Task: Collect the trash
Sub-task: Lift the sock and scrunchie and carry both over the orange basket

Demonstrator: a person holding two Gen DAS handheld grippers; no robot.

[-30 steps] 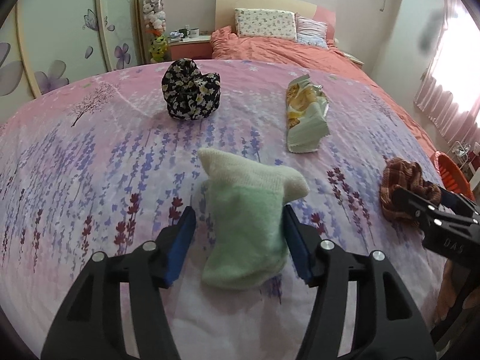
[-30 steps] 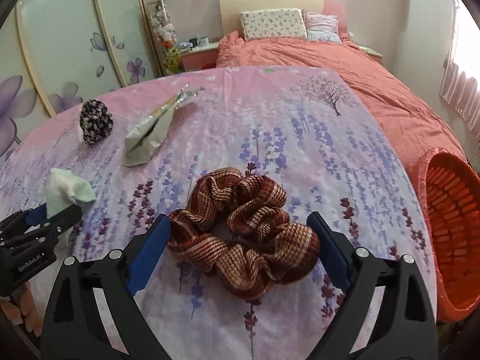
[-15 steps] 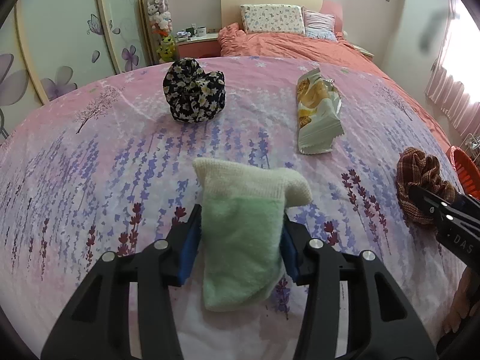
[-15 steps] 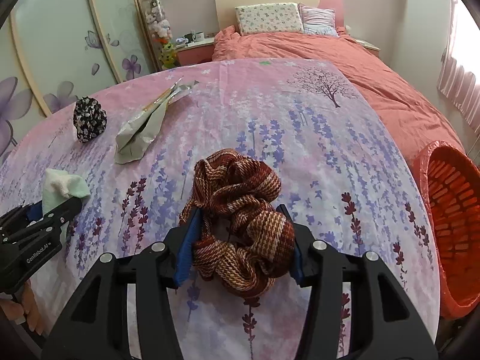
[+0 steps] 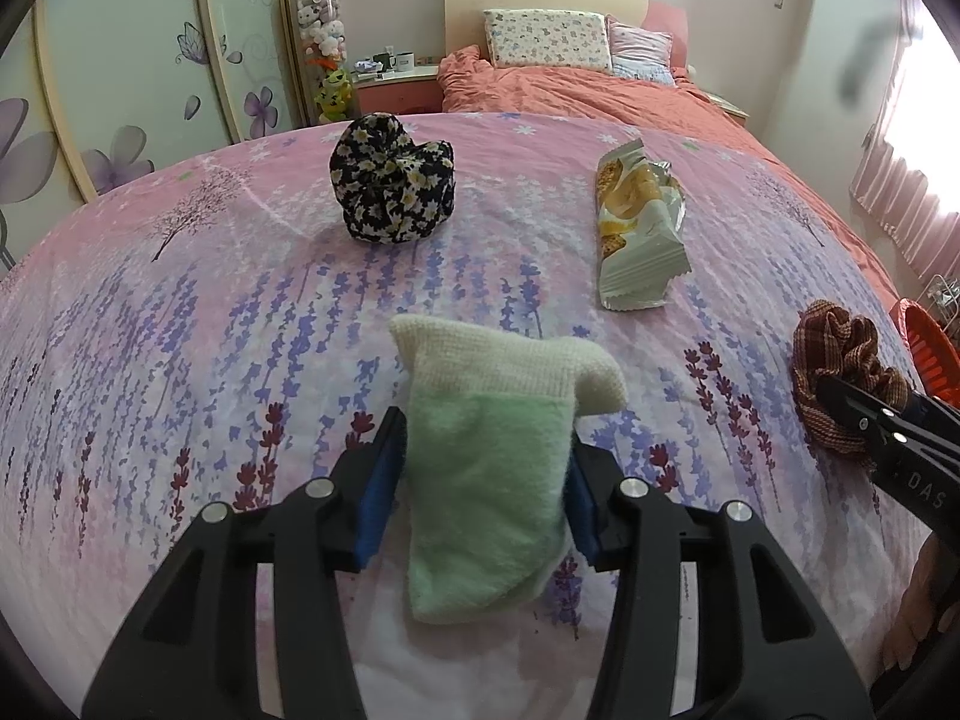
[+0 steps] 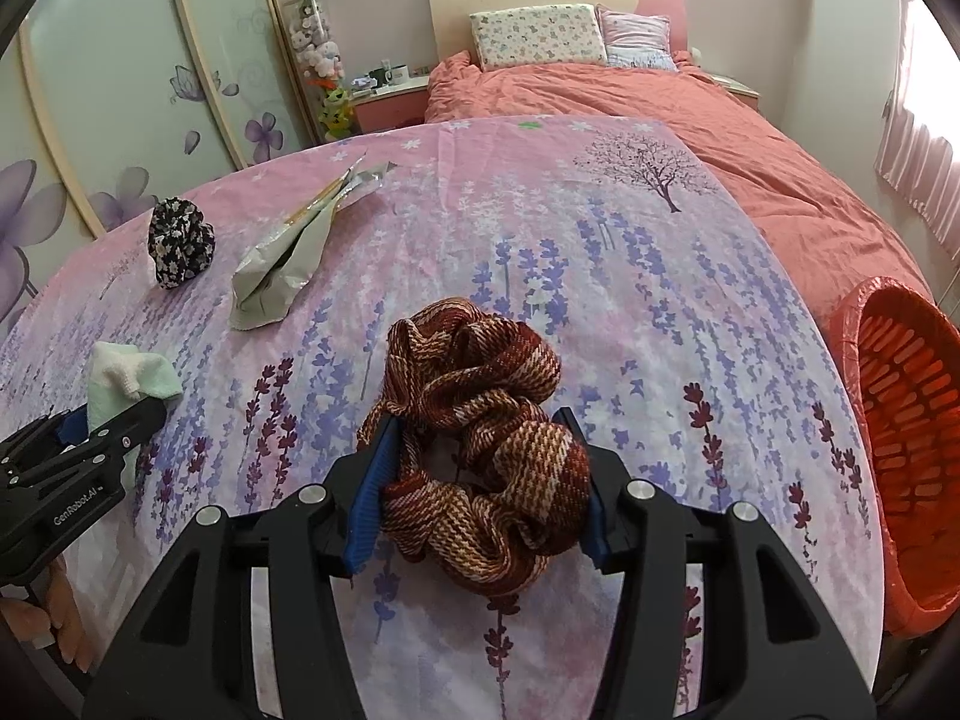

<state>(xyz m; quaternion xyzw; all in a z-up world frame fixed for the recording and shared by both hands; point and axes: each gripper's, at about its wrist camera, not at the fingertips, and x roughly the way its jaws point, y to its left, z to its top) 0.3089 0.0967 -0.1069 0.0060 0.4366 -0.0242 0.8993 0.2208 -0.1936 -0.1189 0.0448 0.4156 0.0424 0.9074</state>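
Green sock [image 5: 486,480] pinched in left gripper [image 5: 480,492], plaid scrunchie [image 6: 480,450] in right gripper [image 6: 480,492], orange basket [image 6: 900,450] at bed edge.

"GenRobot.AI" stands in white letters on the black plastic left gripper [image 6: 114,420] at the near left of the right wrist view. White letters "DAS" mark the black plastic right gripper [image 5: 840,393] at the near right of the left wrist view.

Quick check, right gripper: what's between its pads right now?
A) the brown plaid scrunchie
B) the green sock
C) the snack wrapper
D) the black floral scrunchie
A. In the right wrist view the right gripper has its blue pads pressed against both sides of the brown plaid scrunchie, bunching it; the green sock sits in the left gripper, and the snack wrapper and black floral scrunchie lie untouched on the bedspread.
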